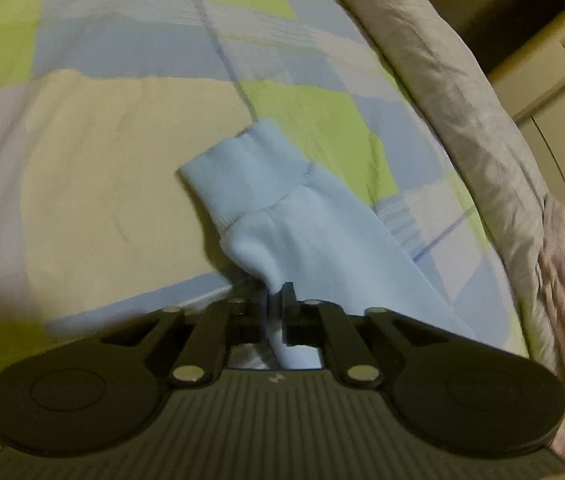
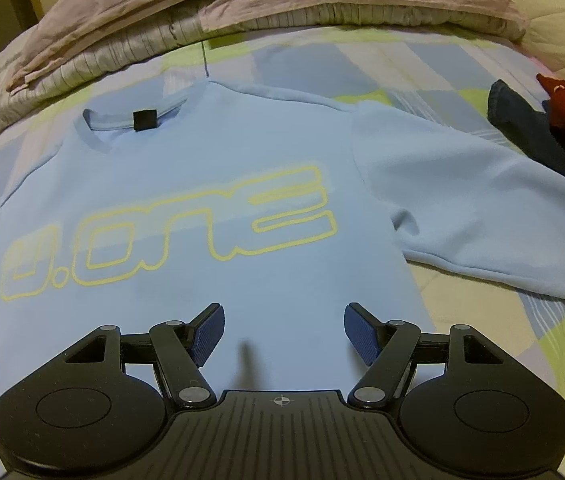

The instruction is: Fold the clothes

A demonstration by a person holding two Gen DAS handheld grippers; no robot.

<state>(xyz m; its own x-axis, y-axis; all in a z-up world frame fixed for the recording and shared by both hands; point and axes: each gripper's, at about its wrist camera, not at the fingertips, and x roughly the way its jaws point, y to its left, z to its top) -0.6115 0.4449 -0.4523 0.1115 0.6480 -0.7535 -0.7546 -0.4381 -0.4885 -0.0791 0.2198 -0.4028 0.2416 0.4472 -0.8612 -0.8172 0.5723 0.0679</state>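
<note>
Step in hand: the first fold – a sleeve is gripped, the body not yet folded, by the look of it.
Left tongs [image 1: 276, 296]: closed tight on a pinch of the sleeve [image 1: 282, 208] just behind its ribbed cuff [image 1: 242, 172].
Right tongs [image 2: 284, 334]: jaws wide apart, holding nothing, poised over the lower front of the sweatshirt [image 2: 210, 168].
Next move: probably carry the sleeve across the chest, keeping the cloth taut – the right tongs could pin or take the hem.
Garment: pale blue, soft and thick, yellow outlined lettering, dark neck tag [image 2: 144, 120].
Where: spread front-up on the checked bedspread [image 1: 102, 152], other sleeve flung sideways; dark and red clothes [image 2: 554, 120] lie beyond it.
</note>
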